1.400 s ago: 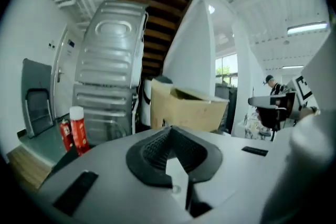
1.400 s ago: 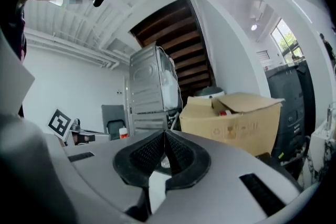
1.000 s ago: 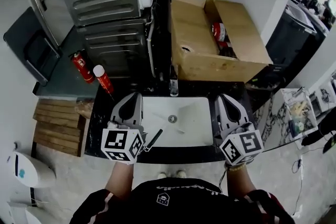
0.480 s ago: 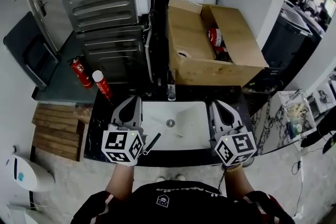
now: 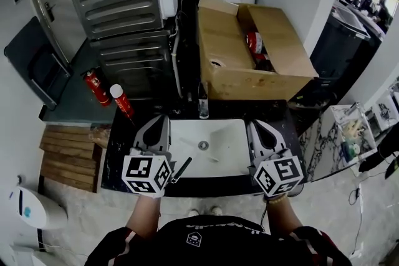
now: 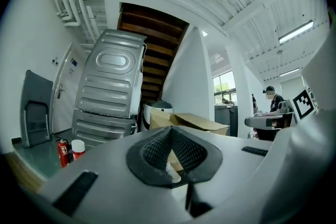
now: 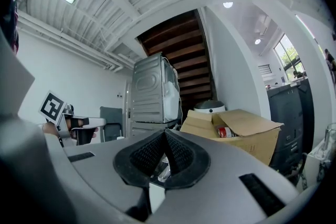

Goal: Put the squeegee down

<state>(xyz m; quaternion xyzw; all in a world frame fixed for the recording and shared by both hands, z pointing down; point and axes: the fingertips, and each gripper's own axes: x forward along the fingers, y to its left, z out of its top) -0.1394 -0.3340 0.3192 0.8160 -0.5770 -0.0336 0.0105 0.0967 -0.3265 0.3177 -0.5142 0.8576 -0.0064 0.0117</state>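
Observation:
A thin black tool [image 5: 181,169], apparently the squeegee, lies slanted across the front left rim of the white sink [image 5: 232,134]. It rests just right of my left gripper's marker cube and is not between any jaws. My left gripper [image 5: 159,119] hovers over the sink's left edge, pointing away from me. Its jaws meet at the tips with nothing in them [image 6: 169,130]. My right gripper [image 5: 256,124] hangs over the sink's right edge, likewise shut and empty [image 7: 165,132].
The sink sits in a black countertop [image 5: 115,152] with a small faucet [image 5: 202,108] behind it. Beyond stand an open cardboard box [image 5: 230,65], a grey appliance [image 5: 124,15], a fire extinguisher [image 5: 95,85] and a red can [image 5: 121,99]. A wooden pallet [image 5: 65,149] lies left.
Both grippers have drifted only slightly over the sink, still shut. The black tool keeps its place on the sink's rim.

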